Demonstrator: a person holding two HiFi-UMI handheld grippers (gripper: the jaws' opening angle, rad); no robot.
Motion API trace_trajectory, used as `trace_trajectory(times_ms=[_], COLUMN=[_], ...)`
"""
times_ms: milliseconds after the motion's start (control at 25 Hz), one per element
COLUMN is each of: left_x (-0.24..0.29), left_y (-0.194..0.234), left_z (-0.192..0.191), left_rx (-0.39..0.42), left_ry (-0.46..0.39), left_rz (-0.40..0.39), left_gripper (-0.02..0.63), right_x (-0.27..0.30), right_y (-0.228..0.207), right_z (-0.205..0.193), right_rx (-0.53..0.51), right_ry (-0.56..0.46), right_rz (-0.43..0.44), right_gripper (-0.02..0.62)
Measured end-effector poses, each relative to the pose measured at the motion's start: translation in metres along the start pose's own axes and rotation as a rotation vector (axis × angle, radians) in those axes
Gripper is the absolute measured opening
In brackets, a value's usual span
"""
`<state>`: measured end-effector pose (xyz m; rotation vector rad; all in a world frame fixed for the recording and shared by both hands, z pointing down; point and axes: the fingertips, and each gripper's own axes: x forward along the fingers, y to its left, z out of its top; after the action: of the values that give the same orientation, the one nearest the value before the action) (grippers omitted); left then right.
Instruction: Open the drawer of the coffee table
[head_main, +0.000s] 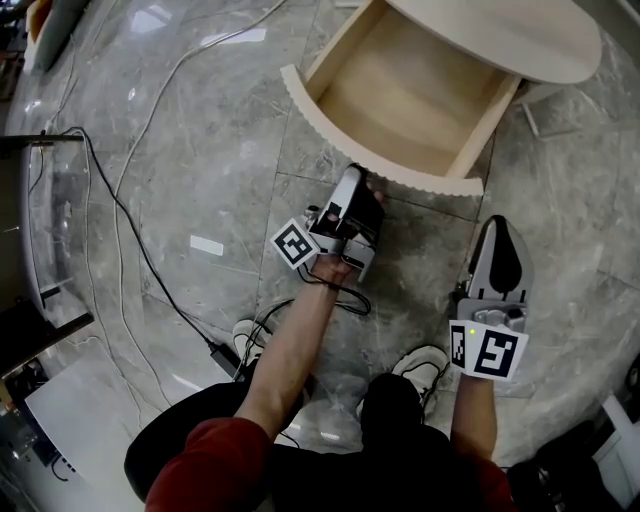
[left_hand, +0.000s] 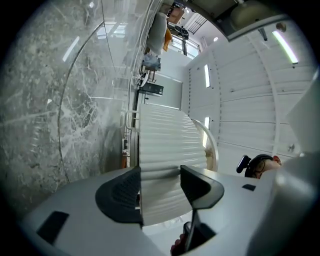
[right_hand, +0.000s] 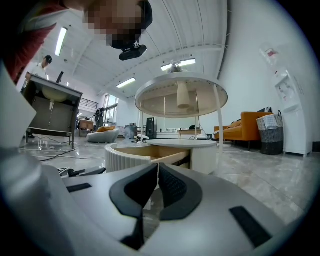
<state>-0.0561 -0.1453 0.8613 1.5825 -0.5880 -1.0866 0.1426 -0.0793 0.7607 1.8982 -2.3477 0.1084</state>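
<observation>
The coffee table's pale wooden drawer stands pulled out from under the round table top, its inside bare. My left gripper grips the drawer's curved ribbed front at its rim. In the left gripper view the ribbed front fills the gap between the two black pads of the left gripper. My right gripper hangs to the right, short of the drawer, shut with nothing in it. In the right gripper view the right gripper has its pads together, with the open drawer ahead of it.
Cables run over the grey marble floor at the left, with a power adapter near the person's shoes. A glass-topped stand is at the far left. An orange sofa stands far off.
</observation>
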Motion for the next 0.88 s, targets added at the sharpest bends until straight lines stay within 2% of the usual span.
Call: trace_trajectory(times_ms=[320,480,600,680,880], left_x=[-0.004,-0.016,-0.023,-0.028,-0.023], left_y=[0.004,0.000,-0.013,-0.019,-0.038], left_z=[-0.001,-0.004,-0.013,-0.020,-0.032], left_rx=[-0.005,0.084,0.210,0.330,0.736], left_ry=[0.022,0.040,0.064,0.102,0.237], left_rz=[0.020,0.104,0.176,0.246,0.375], left_gripper=[0.264,0.264,0.262,0.264,0.264], right_x=[-0.001,-0.002,-0.002,-0.003,-0.005], right_y=[-0.003,-0.003,-0.002,0.000,-0.001], right_z=[-0.002,-0.001,-0.002,-0.001,0.001], right_rx=[0.019,0.026,0.029,0.031,0.031], right_ry=[0.001,-0.006,-0.006,-0.007,-0.012], right_rz=[-0.002,0.001,0.001,0.003,0.000], right_gripper=[0.023,0.023,0.023,0.023,0.023])
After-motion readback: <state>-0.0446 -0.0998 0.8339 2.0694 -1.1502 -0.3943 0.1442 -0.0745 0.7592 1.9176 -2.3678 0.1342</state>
